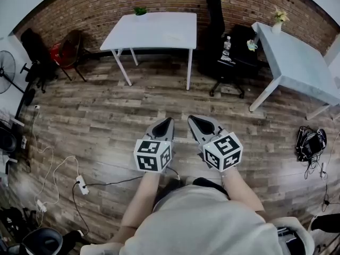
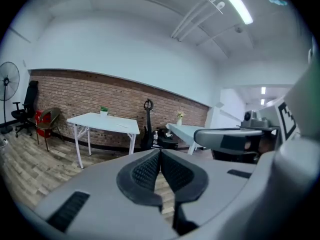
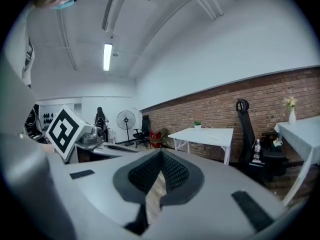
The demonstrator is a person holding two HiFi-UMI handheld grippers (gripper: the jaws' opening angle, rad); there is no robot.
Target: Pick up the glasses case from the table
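Observation:
No glasses case is plainly visible. A white table (image 1: pixel 154 31) stands far ahead by the brick wall, with a small potted plant (image 1: pixel 140 10) at its back edge. A pale flat thing (image 1: pixel 172 37) lies on it, too small to identify. My left gripper (image 1: pixel 168 122) and right gripper (image 1: pixel 194 120) are side by side in front of the person's body, over the wooden floor and far short of the table. Both are shut and hold nothing. The left gripper (image 2: pixel 160 151) has its pads together in its own view, as does the right gripper (image 3: pixel 161 154). The table (image 2: pixel 105 121) also shows in the distance.
A second white table (image 1: pixel 297 62) with a vase of flowers (image 1: pixel 278 20) stands at the right. A black office chair (image 1: pixel 228 57) carrying a bottle (image 1: pixel 227 44) sits between the tables. A red chair (image 1: pixel 66 49) and fan (image 1: pixel 5 70) are at the left. A power strip (image 1: pixel 81 185) and cables lie on the floor.

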